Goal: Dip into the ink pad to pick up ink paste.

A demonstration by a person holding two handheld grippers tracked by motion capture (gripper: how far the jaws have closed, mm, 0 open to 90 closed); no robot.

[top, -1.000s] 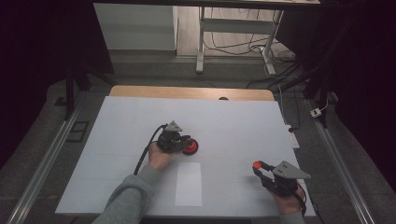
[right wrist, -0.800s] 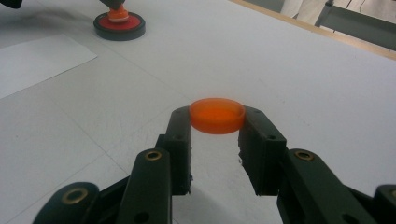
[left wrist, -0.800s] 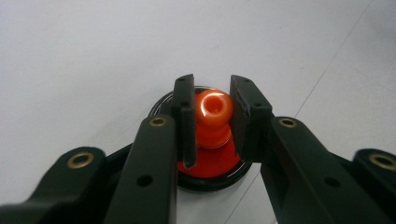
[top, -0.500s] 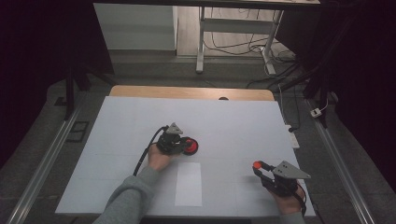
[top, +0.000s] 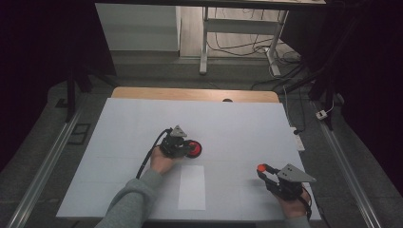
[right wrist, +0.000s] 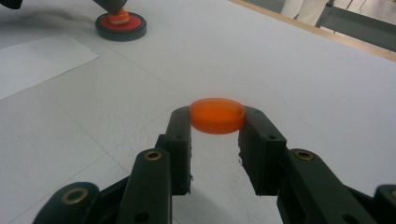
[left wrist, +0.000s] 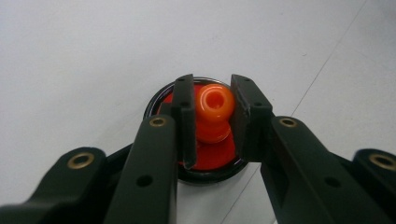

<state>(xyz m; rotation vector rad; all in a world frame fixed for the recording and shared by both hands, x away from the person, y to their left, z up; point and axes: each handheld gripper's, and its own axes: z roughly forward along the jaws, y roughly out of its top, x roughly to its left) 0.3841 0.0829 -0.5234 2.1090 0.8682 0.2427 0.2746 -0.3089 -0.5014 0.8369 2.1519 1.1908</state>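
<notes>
Gripping orange knob (left wrist: 213, 112) inside red dish (left wrist: 205, 158), left tongs (left wrist: 212, 116) clamped.

white table (top: 237, 128) with a wooden far edge. left gripper (top: 183, 148) at mid-table, its tip over a red disc with a dark rim (top: 195, 149). right gripper (top: 262, 171) near the front right corner, holding a small orange piece (top: 261, 167). white paper sheet (top: 192, 187) lies between them, near the front edge.

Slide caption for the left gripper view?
Left gripper clamps an orange knob over a red disc in a black ring.
</notes>
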